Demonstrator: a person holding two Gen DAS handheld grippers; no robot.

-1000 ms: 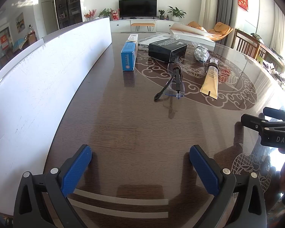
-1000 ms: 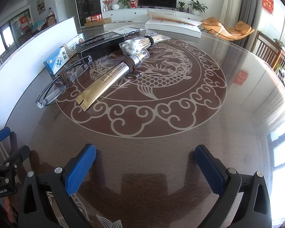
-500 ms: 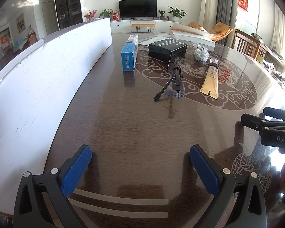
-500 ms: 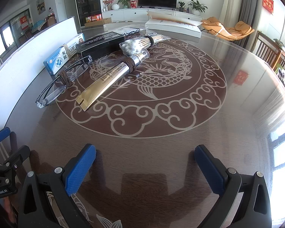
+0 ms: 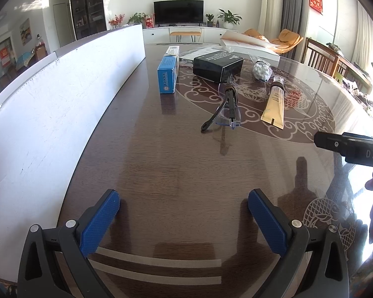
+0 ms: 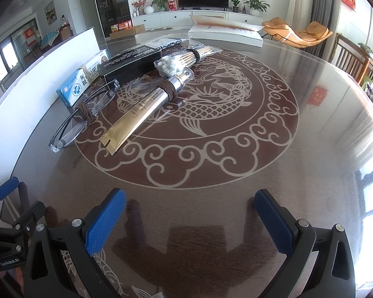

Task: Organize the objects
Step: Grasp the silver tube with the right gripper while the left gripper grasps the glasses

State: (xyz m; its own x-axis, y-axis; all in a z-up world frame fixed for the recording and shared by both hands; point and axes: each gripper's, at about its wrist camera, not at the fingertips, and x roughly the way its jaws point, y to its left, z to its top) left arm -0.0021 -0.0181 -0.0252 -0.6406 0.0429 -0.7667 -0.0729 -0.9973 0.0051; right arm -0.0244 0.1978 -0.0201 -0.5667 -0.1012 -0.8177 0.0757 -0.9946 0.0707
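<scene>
Nearest, the left gripper and the right gripper both hover above the near edge of the table, jaws spread wide, holding nothing. Farther in, towards the left edge, lie folded safety glasses bound by a brown cord, then a gold tube beside them. I judge the glasses light and easy to scratch, best taken at the bound middle; the tube is soft, so grip its stiffer capped end. Behind stand a blue medicine box, a black box and 1 bundle of cotton swabs.
</scene>
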